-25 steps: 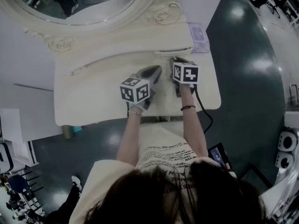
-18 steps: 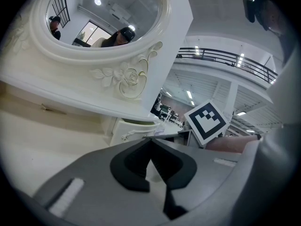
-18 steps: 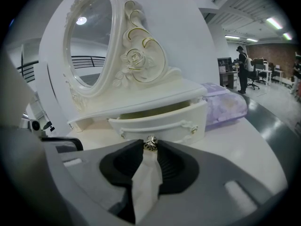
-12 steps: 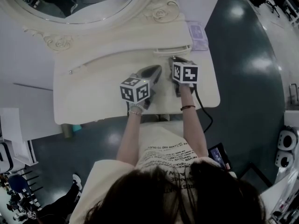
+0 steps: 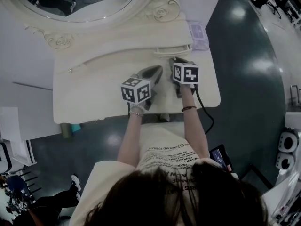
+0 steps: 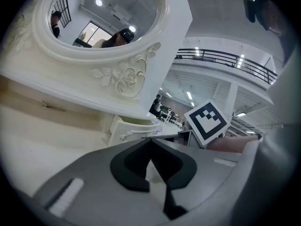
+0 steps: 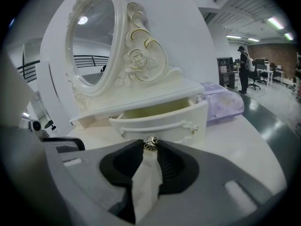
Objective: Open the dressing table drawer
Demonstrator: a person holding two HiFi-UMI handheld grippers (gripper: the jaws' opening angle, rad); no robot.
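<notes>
My right claw (image 7: 150, 148) is clamped on the small knob (image 7: 150, 143) of the drawer (image 7: 162, 120), which stands open at frame centre, below the mirror (image 7: 94, 41). My left claw (image 6: 151, 142) is pressed together, empty, over the table (image 5: 94, 98).

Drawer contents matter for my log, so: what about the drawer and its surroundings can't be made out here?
Floor of the drawer: in the right gripper view it is hidden behind the drawer's own front; in the head view it lies under the shelf.
The knob: in the head view it is covered by the right claw and its marker cube.
The mirror: in the head view it is cut off by the top edge.
</notes>
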